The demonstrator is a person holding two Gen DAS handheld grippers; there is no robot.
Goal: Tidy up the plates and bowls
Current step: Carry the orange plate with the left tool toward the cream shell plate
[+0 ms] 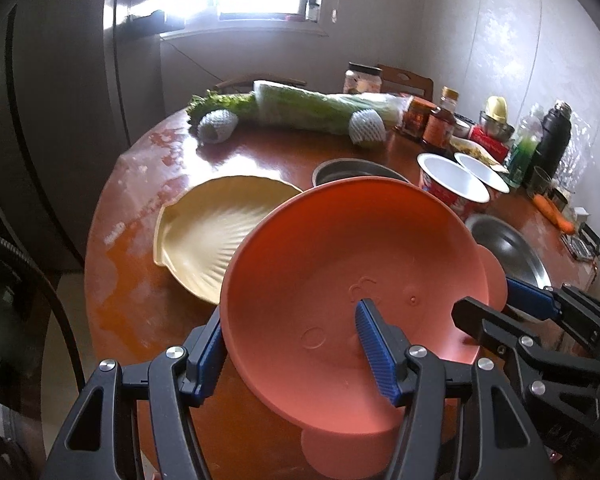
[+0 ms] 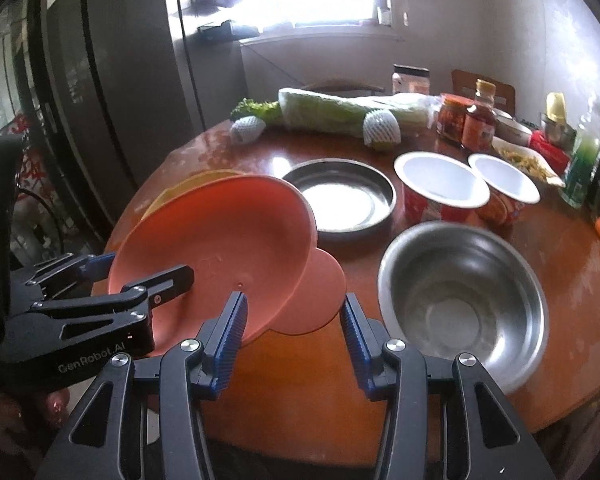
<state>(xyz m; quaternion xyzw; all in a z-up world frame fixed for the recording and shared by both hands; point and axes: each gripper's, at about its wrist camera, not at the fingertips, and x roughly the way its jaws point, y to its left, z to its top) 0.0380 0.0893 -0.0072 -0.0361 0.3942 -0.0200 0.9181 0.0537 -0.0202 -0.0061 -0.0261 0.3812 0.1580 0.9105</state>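
An orange bowl with ear-shaped handles [image 1: 340, 264] is held tilted above the round wooden table [image 1: 148, 312]. My left gripper [image 1: 296, 344] is shut on its near rim, one finger inside and one outside. My right gripper [image 2: 294, 320] straddles the bowl's right ear handle [image 2: 320, 292]; its jaws stand apart around the handle without clear contact. The bowl also shows in the right wrist view [image 2: 220, 248]. A cream shell-shaped plate [image 1: 208, 232] lies under and left of the bowl. A steel bowl [image 2: 460, 300], a flat steel dish [image 2: 340, 196] and two white-lined red paper bowls [image 2: 440, 184] stand on the table.
Wrapped cabbage [image 1: 320, 108], lettuce and two foam-netted fruits [image 1: 216, 126] lie at the table's far side. Jars, bottles, a black thermos [image 1: 552, 140] and a carrot [image 1: 552, 212] crowd the right side. A dark fridge [image 2: 100, 100] stands to the left.
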